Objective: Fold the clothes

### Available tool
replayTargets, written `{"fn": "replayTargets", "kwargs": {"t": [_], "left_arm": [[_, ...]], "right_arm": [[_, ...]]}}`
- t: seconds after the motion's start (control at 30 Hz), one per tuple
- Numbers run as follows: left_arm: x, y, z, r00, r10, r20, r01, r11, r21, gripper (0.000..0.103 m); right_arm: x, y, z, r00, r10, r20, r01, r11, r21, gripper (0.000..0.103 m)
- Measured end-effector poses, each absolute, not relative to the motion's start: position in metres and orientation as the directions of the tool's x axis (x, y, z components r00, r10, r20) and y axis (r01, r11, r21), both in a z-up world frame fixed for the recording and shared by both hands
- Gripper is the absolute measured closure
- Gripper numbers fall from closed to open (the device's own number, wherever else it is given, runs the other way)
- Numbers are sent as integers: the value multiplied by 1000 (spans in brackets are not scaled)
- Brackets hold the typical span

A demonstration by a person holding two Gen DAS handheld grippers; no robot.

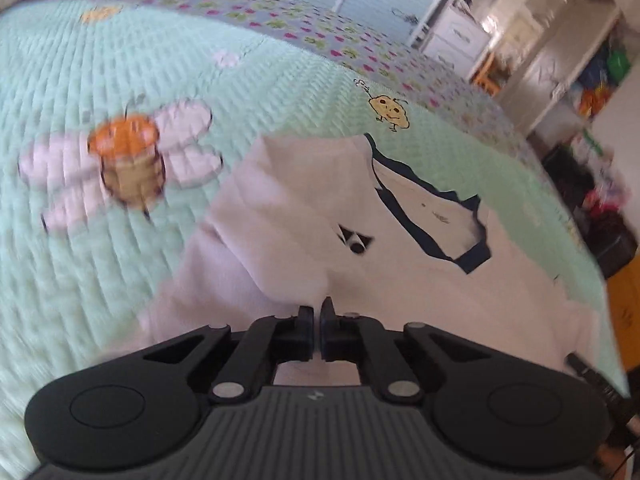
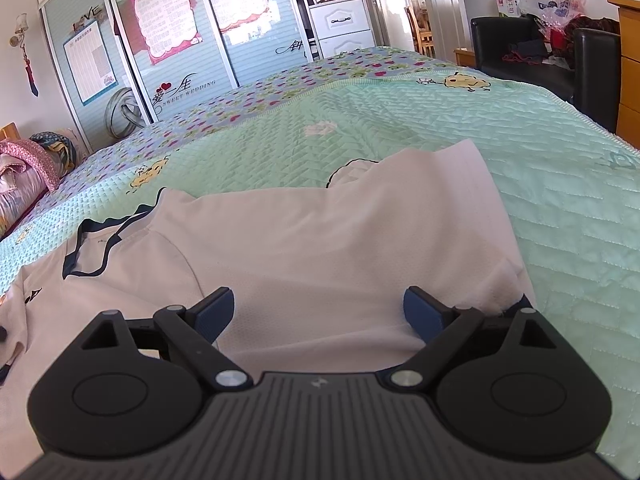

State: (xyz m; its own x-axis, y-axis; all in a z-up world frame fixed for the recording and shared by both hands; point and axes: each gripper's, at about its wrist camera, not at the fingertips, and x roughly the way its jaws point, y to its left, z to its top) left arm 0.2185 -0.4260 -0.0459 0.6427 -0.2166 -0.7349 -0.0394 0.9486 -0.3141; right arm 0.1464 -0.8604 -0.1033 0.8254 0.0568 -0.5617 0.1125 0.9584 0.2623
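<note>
The white shirt (image 2: 320, 240) lies spread on the bed (image 2: 560, 200), collar toward its far edge. The left claw (image 1: 317, 316) is clenched over the cloth; whether it pinches any, I cannot tell. The right claw (image 2: 318, 310) gapes, released. A one-sided pull could skew the fold.

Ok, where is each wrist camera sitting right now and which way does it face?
Left wrist: on the left tool, low over the white shirt, facing its dark collar and the green bedspread; jaws nearly together, blurred.
Right wrist: on the right tool, jaws wide apart, looking across the shirt's sleeve toward the wardrobe.
Shared: shirt, collar, bedspread.
</note>
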Motion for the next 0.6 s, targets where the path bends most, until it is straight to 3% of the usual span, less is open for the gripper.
{"fn": "replayTargets", "kwargs": {"t": [0.2, 0.4, 0.47, 0.6], "left_arm": [[261, -375, 22, 637, -43, -770, 50, 999, -14, 101], [285, -344, 42, 618, 212, -757, 280, 840, 464, 100], [292, -330, 29, 611, 277, -742, 302, 785, 541, 98], [311, -309, -9, 585, 328, -742, 323, 745, 584, 96]], "right_arm": [[147, -855, -104, 823, 36, -567, 112, 968, 225, 11], [147, -852, -104, 821, 26, -571, 112, 972, 205, 10], [148, -850, -104, 819, 22, -573, 110, 975, 194, 9], [149, -846, -105, 816, 8, -578, 106, 981, 163, 8]]}}
